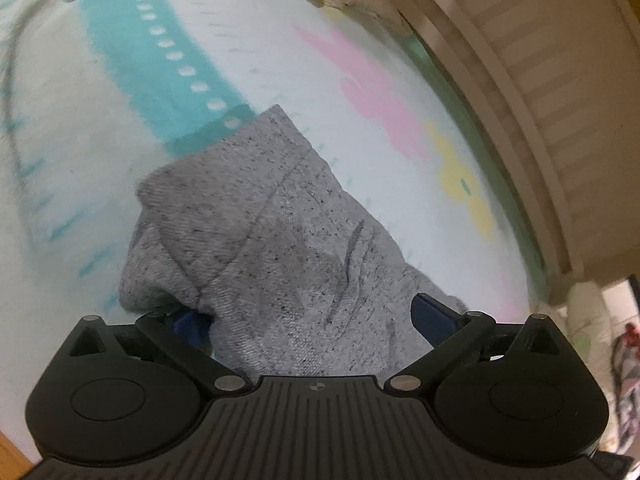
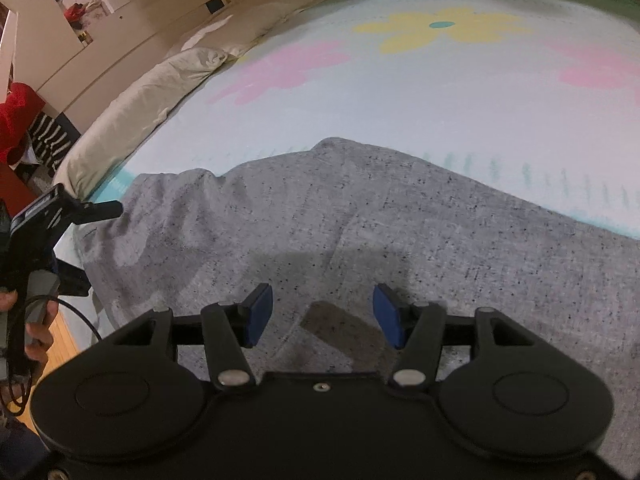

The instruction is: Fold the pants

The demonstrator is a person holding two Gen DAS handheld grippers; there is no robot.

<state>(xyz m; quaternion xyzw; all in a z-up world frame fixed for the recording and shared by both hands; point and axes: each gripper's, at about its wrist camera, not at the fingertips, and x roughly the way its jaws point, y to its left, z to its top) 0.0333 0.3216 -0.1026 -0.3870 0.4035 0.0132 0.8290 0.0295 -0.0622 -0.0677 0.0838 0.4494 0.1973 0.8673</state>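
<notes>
Grey speckled pants [image 1: 288,216] lie rumpled on a pale sheet [image 1: 280,60] with a teal band and pink and yellow flowers. In the left wrist view my left gripper [image 1: 310,320] stands wide open at the near end of the pants. Cloth lies between its blue pads [image 1: 432,316] and drapes over the left one, unpinched. In the right wrist view the pants [image 2: 400,216] spread across the bed. My right gripper [image 2: 324,314] hovers over them, jaws apart, nothing between the pads. The left gripper [image 2: 96,246] shows at the pants' left edge, held by a hand [image 2: 36,336].
A cream pillow [image 2: 132,120] lies along the bed's far left side. A pale slatted bed frame [image 1: 540,80] curves along the right of the left wrist view. Wooden floor [image 2: 66,340] and red clothing [image 2: 16,120] show beyond the bed's left edge.
</notes>
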